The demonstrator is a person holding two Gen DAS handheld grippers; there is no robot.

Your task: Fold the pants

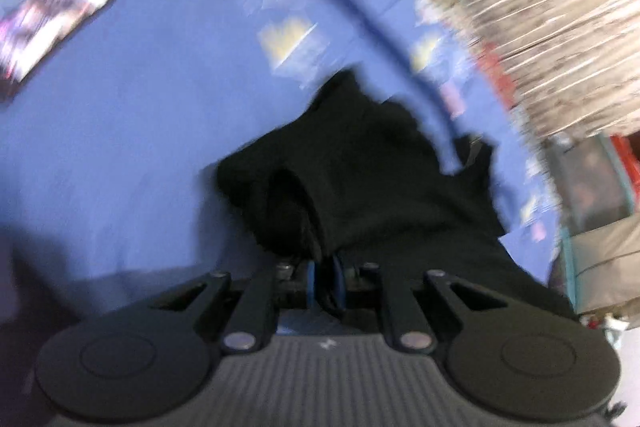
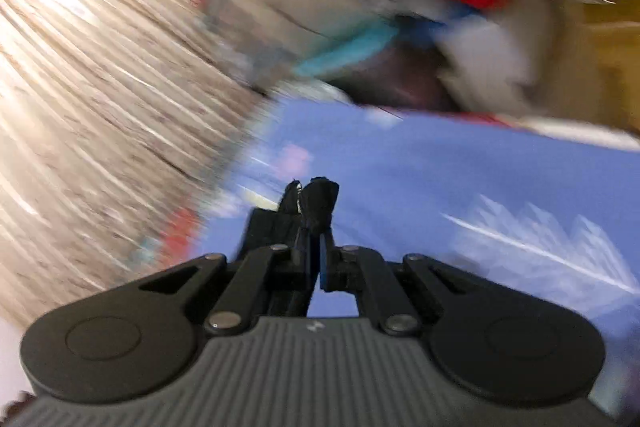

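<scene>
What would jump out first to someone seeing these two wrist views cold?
The black pants, bunched low in the middle of the left wrist view on the bright blue sheet, with the left hand-held gripper shut on the cloth. In the right wrist view the right hand-held gripper pinches a small tuft of the same black fabric above the sheet. Heavy motion blur smears the striped beige surface at the left there.
</scene>
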